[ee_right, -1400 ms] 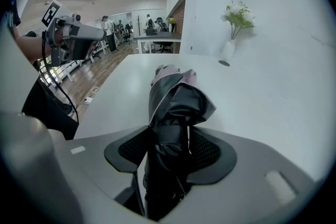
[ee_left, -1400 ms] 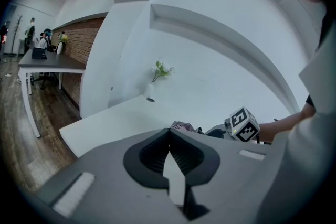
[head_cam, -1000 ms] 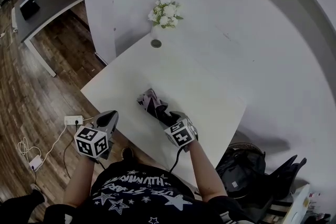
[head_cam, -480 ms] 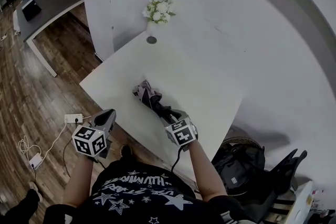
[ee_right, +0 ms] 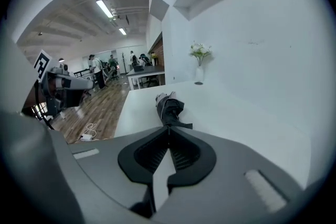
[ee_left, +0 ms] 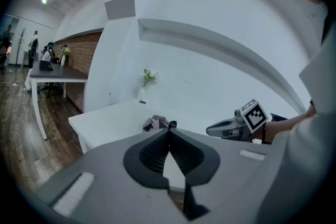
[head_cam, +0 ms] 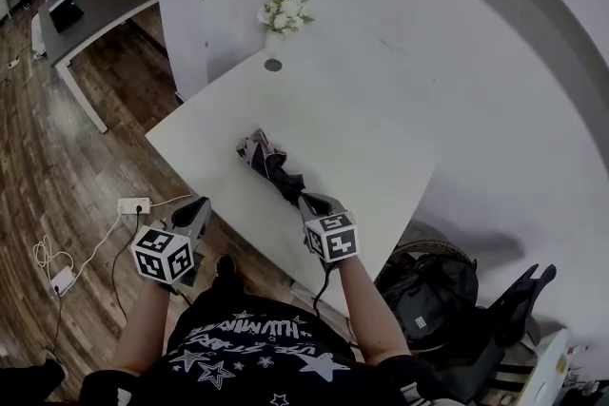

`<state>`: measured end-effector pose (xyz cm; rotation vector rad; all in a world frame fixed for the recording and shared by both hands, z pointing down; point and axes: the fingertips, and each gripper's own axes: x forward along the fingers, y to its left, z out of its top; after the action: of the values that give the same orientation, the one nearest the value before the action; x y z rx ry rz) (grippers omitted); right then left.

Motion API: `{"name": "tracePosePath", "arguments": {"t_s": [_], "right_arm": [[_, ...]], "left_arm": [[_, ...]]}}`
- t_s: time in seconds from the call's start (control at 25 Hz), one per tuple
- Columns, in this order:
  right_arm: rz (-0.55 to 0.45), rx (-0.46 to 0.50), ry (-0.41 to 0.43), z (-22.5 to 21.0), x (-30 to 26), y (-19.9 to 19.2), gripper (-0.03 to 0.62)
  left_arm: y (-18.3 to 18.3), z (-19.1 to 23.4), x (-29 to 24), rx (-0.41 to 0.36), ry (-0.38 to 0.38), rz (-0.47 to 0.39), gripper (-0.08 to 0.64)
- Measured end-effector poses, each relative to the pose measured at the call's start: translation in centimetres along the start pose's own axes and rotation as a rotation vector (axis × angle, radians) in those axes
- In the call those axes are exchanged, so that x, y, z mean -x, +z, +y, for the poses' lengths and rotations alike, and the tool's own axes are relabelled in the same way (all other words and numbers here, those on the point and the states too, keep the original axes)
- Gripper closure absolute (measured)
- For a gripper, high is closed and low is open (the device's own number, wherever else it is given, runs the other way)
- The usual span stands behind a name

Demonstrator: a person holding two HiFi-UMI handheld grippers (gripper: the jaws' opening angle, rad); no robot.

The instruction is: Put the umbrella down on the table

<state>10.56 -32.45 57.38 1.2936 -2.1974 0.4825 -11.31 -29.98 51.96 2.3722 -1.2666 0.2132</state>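
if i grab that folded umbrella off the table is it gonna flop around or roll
Probably floppy: the umbrella lies with its fabric loose and bunched, so folds would likely sag or spread. Rolling seems unlikely, since the crumpled canopy rests flat on the table. It looks compact, so likely light.

Umbrella [head_cam: 269, 164]: lying on worktop [head_cam: 371, 119], left-front part, axis running from near edge toward far left. Vase of flowers [head_cam: 282, 14]: far end of worktop, against wall [head_cam: 428, 14]; disc [head_cam: 273, 65] just before vase. Right tool [head_cam: 310, 201]: over near worktop edge, umbrella's near end just ahead of tips; jaws closing, nothing between. Left tool [head_cam: 198, 207]: left of worktop, off its edge, above floor [head_cam: 57, 157]. Power strip [head_cam: 133, 204]: on floor, left of left tool. Backpack [head_cam: 428, 295]: on floor, right of worktop. Second desk [head_cam: 95, 0]: far left, well apart.
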Motion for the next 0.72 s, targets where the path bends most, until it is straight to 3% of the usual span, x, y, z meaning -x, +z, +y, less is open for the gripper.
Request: {"name": "tracePosePath", "arguments": {"t_s": [0.72], "right_arm": [[-0.037,0.04,0.098,3.3,8.6,-5.9,0.578]], "left_arm": [[-6.4,-8.0,7.2,0.025,0.061,-0.02,0.557]]}}
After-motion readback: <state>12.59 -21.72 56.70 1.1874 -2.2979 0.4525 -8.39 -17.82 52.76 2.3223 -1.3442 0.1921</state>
